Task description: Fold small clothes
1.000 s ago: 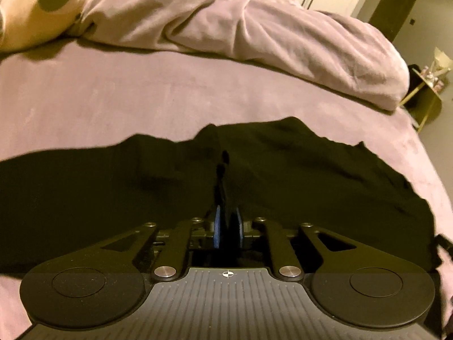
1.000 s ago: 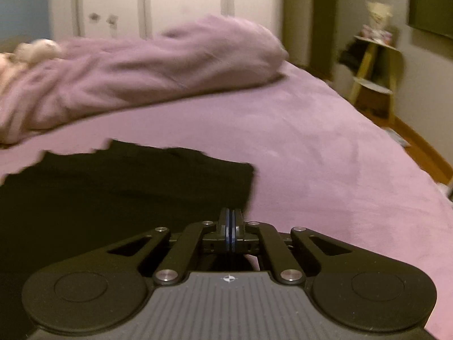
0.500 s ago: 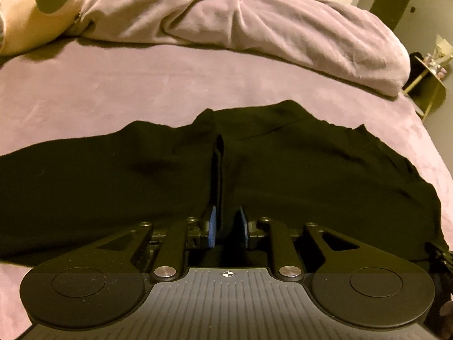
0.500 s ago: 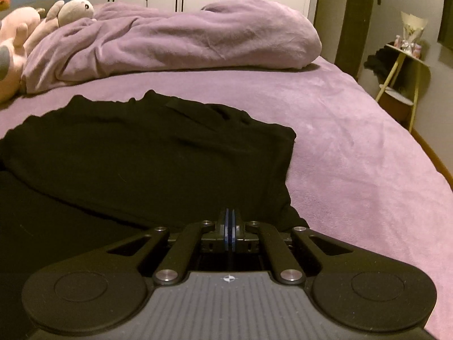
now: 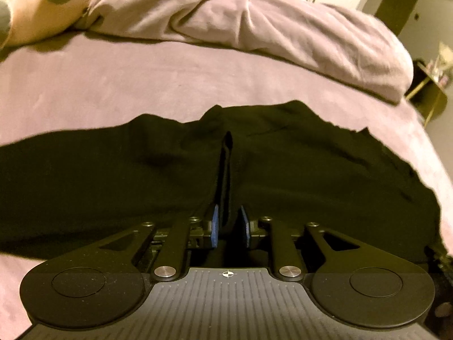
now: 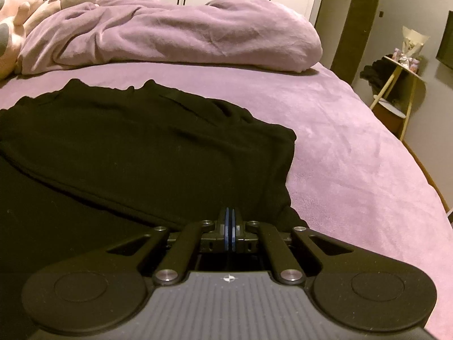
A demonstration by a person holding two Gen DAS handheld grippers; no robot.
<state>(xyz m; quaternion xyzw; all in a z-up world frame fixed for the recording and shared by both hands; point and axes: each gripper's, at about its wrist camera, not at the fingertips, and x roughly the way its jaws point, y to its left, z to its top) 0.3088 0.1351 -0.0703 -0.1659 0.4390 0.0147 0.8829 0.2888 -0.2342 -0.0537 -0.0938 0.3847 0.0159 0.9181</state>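
On the bed, black garment spread flat — long axis left-right.

Purple-sheeted bed fills both views, and spread flat across its near half is a black garment, one layer folded over another on the right wrist side. Bunched along the far end lies a rumpled lilac duvet. Plush toys sit at its left end, touching it.
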